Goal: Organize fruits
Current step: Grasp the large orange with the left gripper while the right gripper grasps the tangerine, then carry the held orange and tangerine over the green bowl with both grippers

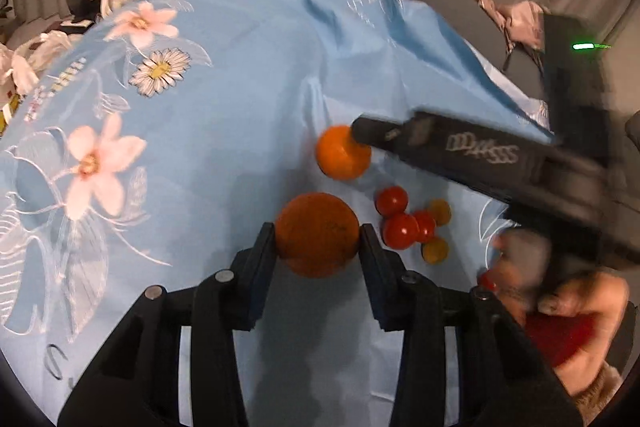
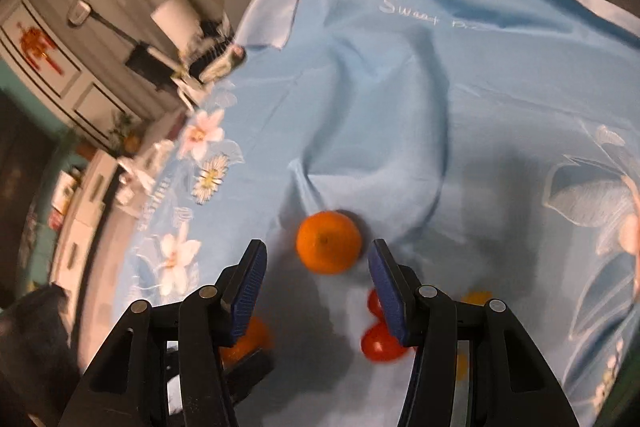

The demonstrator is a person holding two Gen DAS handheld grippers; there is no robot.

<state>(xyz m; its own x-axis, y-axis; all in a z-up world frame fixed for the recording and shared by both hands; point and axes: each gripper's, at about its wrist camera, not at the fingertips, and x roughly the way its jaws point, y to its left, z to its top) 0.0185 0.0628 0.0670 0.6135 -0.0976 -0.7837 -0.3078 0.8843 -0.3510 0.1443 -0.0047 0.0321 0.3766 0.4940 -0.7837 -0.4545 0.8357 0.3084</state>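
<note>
Blue flowered cloth covers the surface. Left gripper pads clamp the large orange; right gripper fingers stand apart around the small orange, untouched. Cherry tomatoes lie just beside.

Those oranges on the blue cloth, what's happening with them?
A person is sorting fruit with a claw in each hand. The left claw is pinching the big orange on the blue flowered cloth. The right claw is open and reaching around the small orange, not squeezing it yet. Little red and yellow tomatoes lie beside them.
</note>
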